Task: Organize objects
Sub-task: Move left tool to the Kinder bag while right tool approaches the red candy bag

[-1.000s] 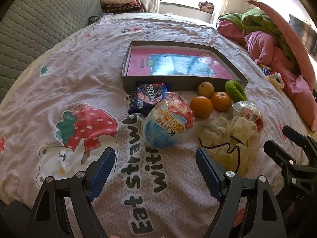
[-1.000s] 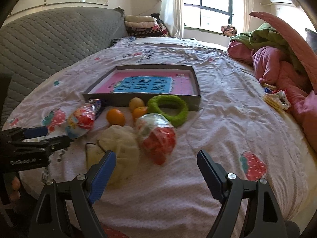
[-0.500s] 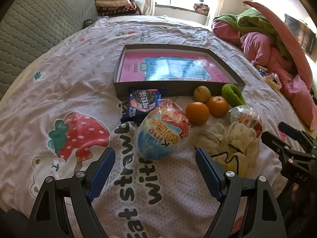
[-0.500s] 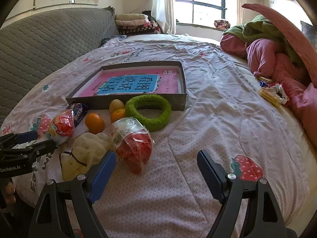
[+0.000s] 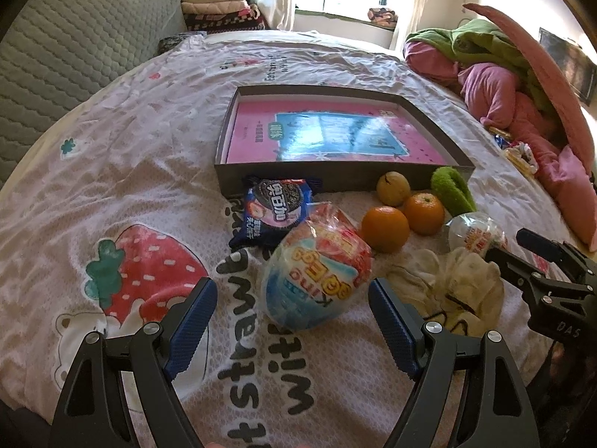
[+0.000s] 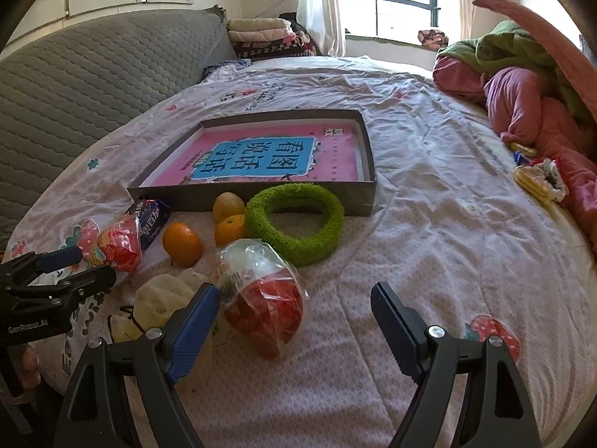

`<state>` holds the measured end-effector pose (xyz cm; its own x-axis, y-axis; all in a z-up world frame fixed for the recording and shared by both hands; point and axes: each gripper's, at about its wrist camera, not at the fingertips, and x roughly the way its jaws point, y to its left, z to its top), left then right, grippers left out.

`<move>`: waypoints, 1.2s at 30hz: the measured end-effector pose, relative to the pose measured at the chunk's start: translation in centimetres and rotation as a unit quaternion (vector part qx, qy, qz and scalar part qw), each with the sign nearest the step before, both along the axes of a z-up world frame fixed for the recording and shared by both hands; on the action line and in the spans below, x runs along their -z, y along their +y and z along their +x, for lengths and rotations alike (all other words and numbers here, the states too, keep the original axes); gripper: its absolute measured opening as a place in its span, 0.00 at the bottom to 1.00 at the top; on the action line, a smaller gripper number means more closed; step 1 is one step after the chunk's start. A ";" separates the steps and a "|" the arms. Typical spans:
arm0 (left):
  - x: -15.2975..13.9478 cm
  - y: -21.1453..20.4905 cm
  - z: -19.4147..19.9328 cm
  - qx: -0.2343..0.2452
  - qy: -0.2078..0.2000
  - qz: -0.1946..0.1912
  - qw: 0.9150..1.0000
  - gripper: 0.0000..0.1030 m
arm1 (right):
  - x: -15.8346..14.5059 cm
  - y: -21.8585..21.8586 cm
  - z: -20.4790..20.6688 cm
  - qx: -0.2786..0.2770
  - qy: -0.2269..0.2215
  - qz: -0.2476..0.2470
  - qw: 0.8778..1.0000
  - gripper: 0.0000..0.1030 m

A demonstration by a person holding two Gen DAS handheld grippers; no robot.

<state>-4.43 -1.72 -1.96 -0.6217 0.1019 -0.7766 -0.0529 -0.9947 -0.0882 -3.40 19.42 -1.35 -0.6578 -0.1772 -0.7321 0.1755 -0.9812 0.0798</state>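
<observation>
Strawberry-print bed [image 5: 156, 156] with shallow box [image 5: 335, 181], oranges [image 5: 384, 229], snack packets [image 5: 276, 212], green ring [image 6: 294, 222]

Home bedroom: bed w/ strawberry sheet [image 5: 141, 156], quilted headboard [image 6: 74, 86], folded blankets [image 6: 261, 35]

The left gripper [image 5: 293, 319] is hovering low with its blue-padded fingers [image 5: 192, 321] spread wide, gripping nothing. The right gripper [image 6: 294, 323] is reaching forward alongside it, its jaws equally parted and empty. A fingertip [image 6: 28, 360], probably of the left hand, is showing under the left tool.
</observation>
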 end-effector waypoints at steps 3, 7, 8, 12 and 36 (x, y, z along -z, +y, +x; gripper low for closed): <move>0.2 -0.2 -0.4 -0.001 -0.003 0.004 1.000 0.81 | 0.5 0.1 -0.6 -0.008 -0.014 -0.017 1.000 0.80; 0.5 0.0 -0.8 0.003 -0.004 0.008 1.000 0.82 | 1.0 -0.1 -1.0 -0.023 -0.025 -0.042 0.999 0.71; 0.6 0.0 -0.9 0.005 -0.005 0.009 1.000 0.82 | 1.1 -0.1 -1.0 -0.028 -0.027 -0.046 0.998 0.69; 1.0 0.3 -1.1 0.011 -0.009 0.013 1.000 0.82 | 1.5 -0.7 -1.1 -0.045 -0.035 -0.055 0.997 0.61; 2.0 0.9 -1.9 0.050 -0.023 0.076 0.996 0.59 | 1.0 -1.0 -0.2 -0.070 0.002 -0.066 0.995 0.49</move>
<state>-6.33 -0.83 -4.01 -0.5667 0.2799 -0.7749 -0.1434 -0.9597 -0.2419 -3.57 18.37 -2.35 -0.6233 -0.3613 -0.6935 0.3105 -0.9283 0.2046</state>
